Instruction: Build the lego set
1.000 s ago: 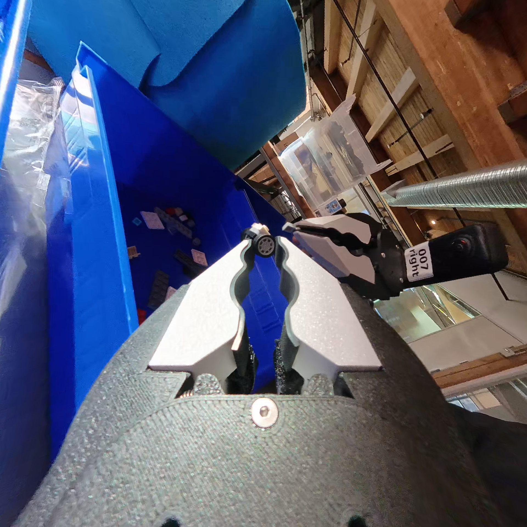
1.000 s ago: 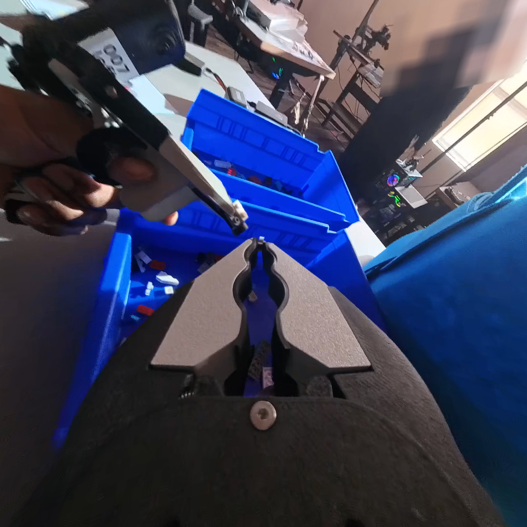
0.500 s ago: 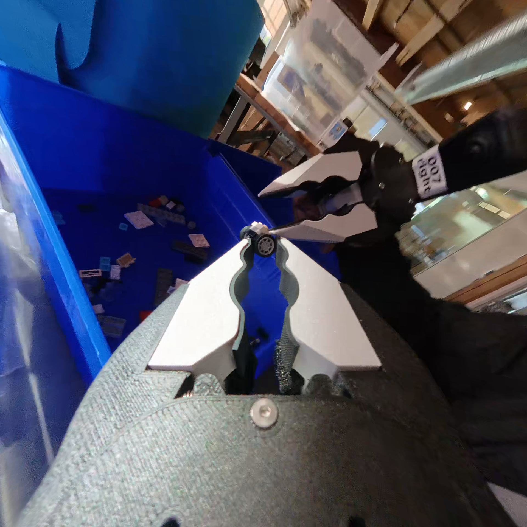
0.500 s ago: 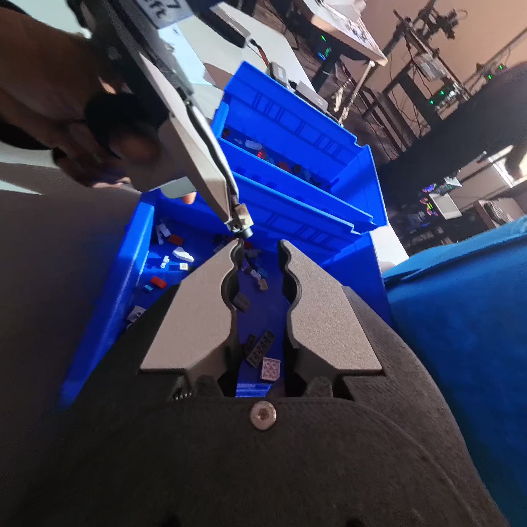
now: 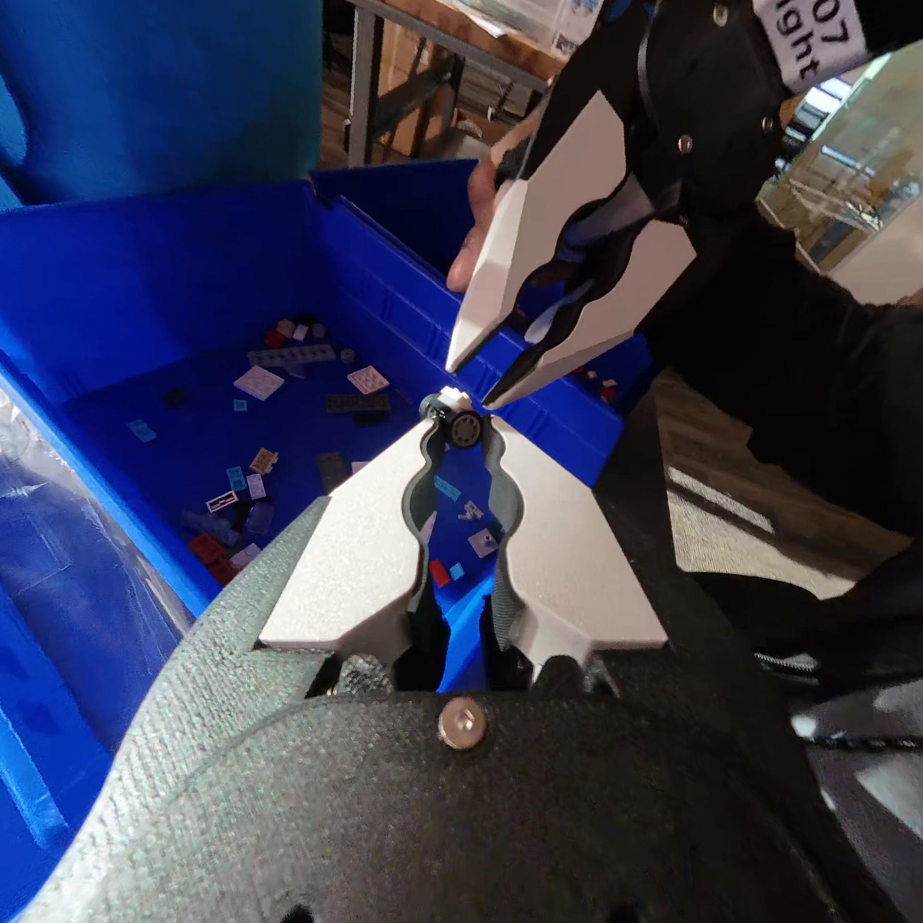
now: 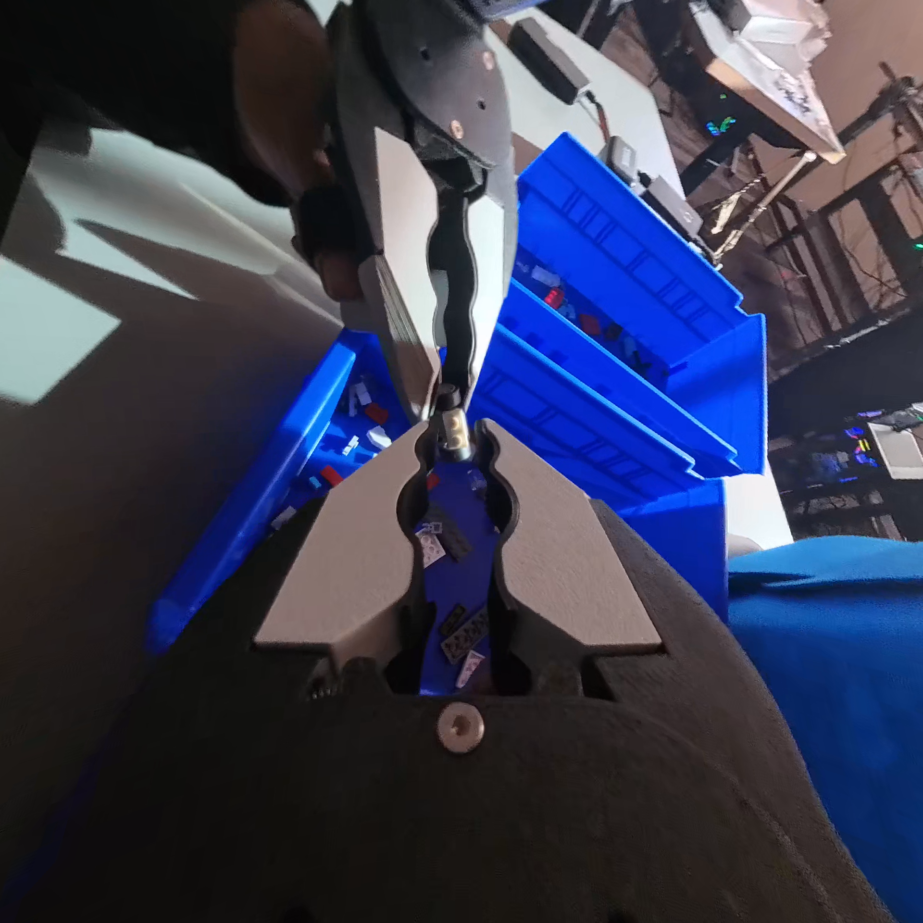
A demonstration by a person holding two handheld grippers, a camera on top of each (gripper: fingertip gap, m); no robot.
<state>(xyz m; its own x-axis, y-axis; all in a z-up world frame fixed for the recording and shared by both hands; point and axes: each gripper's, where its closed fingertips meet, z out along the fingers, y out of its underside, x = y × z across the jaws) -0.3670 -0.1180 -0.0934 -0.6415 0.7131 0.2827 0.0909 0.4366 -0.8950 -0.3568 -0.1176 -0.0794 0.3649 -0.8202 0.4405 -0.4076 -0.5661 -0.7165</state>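
- The wheel assembly (image 5: pixel 462 423), a small black wheel with a grey hub on an axle piece topped by a pale brick, is being pinched at the very tips of the left gripper (image 5: pixel 460 430), whose jaws are closed on it with only the wheel's width between them.
- In the right wrist view the same wheel assembly (image 6: pixel 453 424) is showing its pale studded brick, hanging in the air above the near blue bin (image 6: pixel 259 494).
- The right gripper (image 5: pixel 468 384) is hovering just above the wheel assembly, its jaws parted a little and holding nothing that I can see; its tips are bracketing the pale brick on either side without clearly touching it.
- My judgement: the step in hand is a handover or a regrip of the assembly between the two tools, or a press on the pale brick to seat it.
- The next move is likely calling for the right jaws to close squarely on the pale brick while the left grip is kept firm, since a skewed pinch could pop the small part loose.
- Below the wheel assembly, the near blue bin (image 5: pixel 150 279) is holding scattered loose plates (image 5: pixel 258 382) in white, grey, red and light blue.
- Beyond the wheel assembly in the right wrist view, further blue bins (image 6: pixel 624 319) are standing with more pieces.
- Nothing is standing between the two tools; a dropped part would be falling into the loose plates and could be hard to pick out.
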